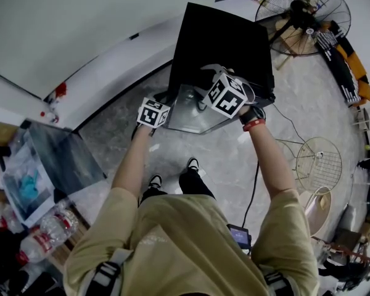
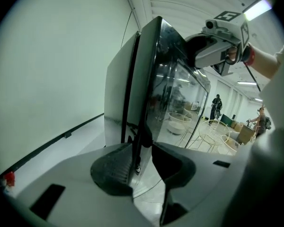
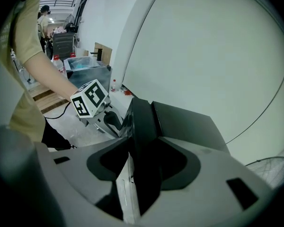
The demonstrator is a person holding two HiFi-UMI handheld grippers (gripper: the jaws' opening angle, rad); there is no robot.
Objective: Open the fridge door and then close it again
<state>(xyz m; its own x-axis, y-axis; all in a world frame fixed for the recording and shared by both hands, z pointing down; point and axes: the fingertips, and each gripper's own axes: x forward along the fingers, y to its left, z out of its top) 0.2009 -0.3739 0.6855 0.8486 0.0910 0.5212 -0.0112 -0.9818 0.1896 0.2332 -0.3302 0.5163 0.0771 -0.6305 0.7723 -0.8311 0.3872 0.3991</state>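
Standing on the grey floor (image 1: 234,153) before a low black fridge (image 1: 225,42), a person is holding both grippers at the top of the glass fridge door (image 2: 180,103). The left gripper (image 2: 142,157) is sitting at the door's left corner as the head view shows it. The door's dark side edge is running up between its jaws and nearly filling the narrow gap, so the jaws are looking clamped on that edge, one pad on the glass face and one behind. The right gripper (image 3: 144,160) is reaching down onto the top edge further along. Its jaws are standing wide and straddling the thick black frame, with a pale strip of the door showing below them; firm contact there is not clear. The door is standing upright, close against the cabinet, and whether it is shut or slightly ajar I cannot tell. A floor fan (image 1: 305,11) is standing beyond the fridge by the white wall (image 2: 57,65).
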